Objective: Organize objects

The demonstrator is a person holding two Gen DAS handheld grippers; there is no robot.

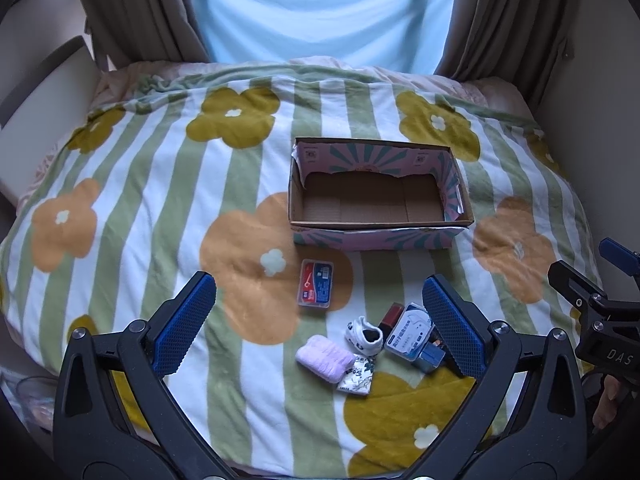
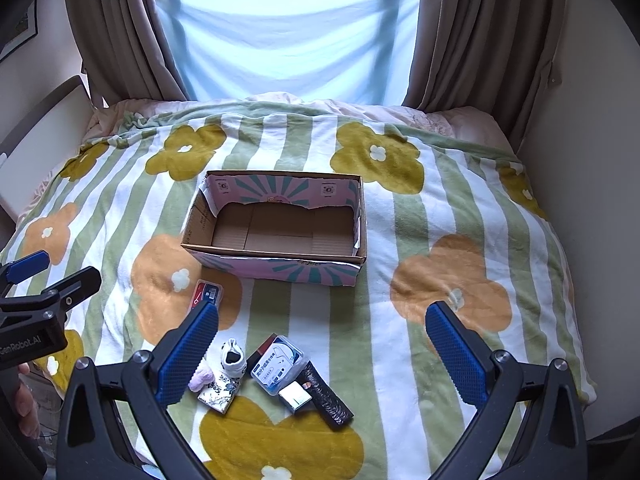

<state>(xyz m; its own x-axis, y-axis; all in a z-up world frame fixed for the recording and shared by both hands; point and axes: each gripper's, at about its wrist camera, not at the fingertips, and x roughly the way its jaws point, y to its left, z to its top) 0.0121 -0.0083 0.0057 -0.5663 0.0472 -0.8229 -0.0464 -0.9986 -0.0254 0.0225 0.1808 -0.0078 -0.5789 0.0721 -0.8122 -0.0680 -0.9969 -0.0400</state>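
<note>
Cardboard box (image 2: 276, 226) sits empty on the bed (image 2: 440, 208); nothing packed yet. The small items (image 2: 276, 376) lie clustered before it. My left fingers (image 1: 320, 320) and right fingers (image 2: 320, 352) are both spread apart, holding nothing.

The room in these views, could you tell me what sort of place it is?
Most likely a bedroom: a bed under a flowered blanket, brown curtains beside a covered window.
</note>
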